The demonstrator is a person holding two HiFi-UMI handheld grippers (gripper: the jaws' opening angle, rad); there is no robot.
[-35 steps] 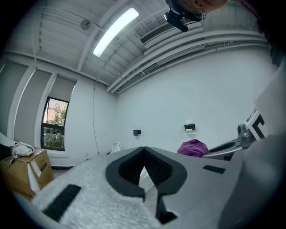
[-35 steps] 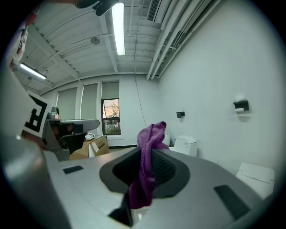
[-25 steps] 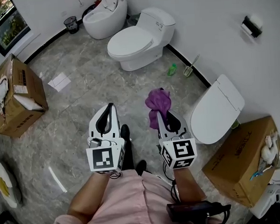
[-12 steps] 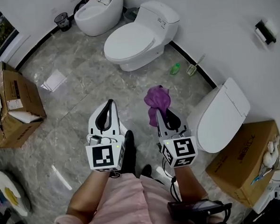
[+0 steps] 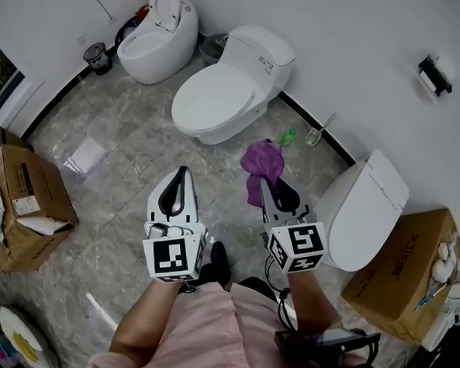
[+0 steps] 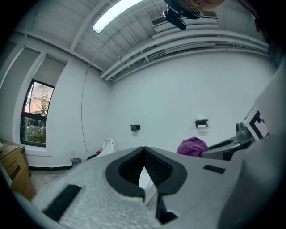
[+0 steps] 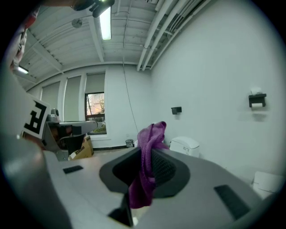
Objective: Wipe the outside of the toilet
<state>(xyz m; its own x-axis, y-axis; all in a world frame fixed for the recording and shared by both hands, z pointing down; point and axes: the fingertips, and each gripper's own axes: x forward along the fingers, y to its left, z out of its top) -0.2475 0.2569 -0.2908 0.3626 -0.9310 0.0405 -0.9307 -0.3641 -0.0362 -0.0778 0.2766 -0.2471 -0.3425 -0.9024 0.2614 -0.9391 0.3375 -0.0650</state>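
A white toilet (image 5: 224,94) with its lid down stands against the wall ahead of both grippers. My right gripper (image 5: 262,177) is shut on a purple cloth (image 5: 260,161) that bunches above its tips; in the right gripper view the cloth (image 7: 147,154) hangs between the jaws, with the toilet's tank (image 7: 184,144) behind it. My left gripper (image 5: 183,173) is shut with nothing in it, level with the right one and apart from the toilet. In the left gripper view the left gripper (image 6: 144,150) shows its jaws meeting, and the cloth (image 6: 193,146) lies to the right.
An egg-shaped toilet (image 5: 157,36) with raised lid stands at the back. Another white toilet (image 5: 363,202) sits at the right, beside a cardboard box (image 5: 406,273). A second box (image 5: 17,196) is at left. A green bottle (image 5: 287,138) and brush (image 5: 317,133) lie near the wall.
The view has shifted forward: the lidded toilet now lies closer to both grippers. The grippers keep their pose, the cloth still held in the right one.
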